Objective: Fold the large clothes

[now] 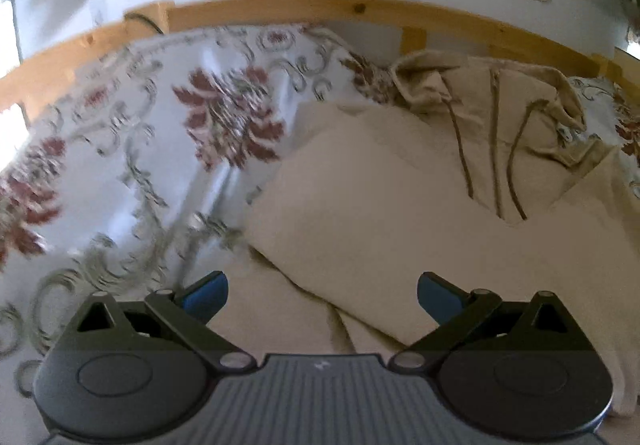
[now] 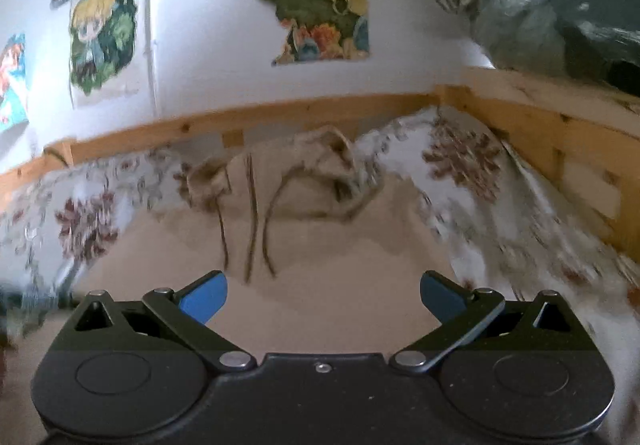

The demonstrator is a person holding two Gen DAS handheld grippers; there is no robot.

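Observation:
A beige hooded sweatshirt [image 1: 400,205] lies on the flowered bedsheet [image 1: 120,149], its hood [image 1: 480,93] and brown drawstrings toward the wall. A folded sleeve or side panel lies across its body. My left gripper [image 1: 322,297] hovers open over the garment's near edge, nothing between its blue pads [image 1: 206,297]. In the right wrist view the same sweatshirt [image 2: 340,245] spreads ahead, hood [image 2: 320,165] at the far end. My right gripper [image 2: 323,297] is open above the fabric, holding nothing.
A wooden bed rail [image 1: 320,11] runs along the white wall, with another rail [image 2: 560,141] on the right side. Posters [image 2: 316,1] hang on the wall. A bundle of dark bags and striped cloth [image 2: 560,5] sits at upper right.

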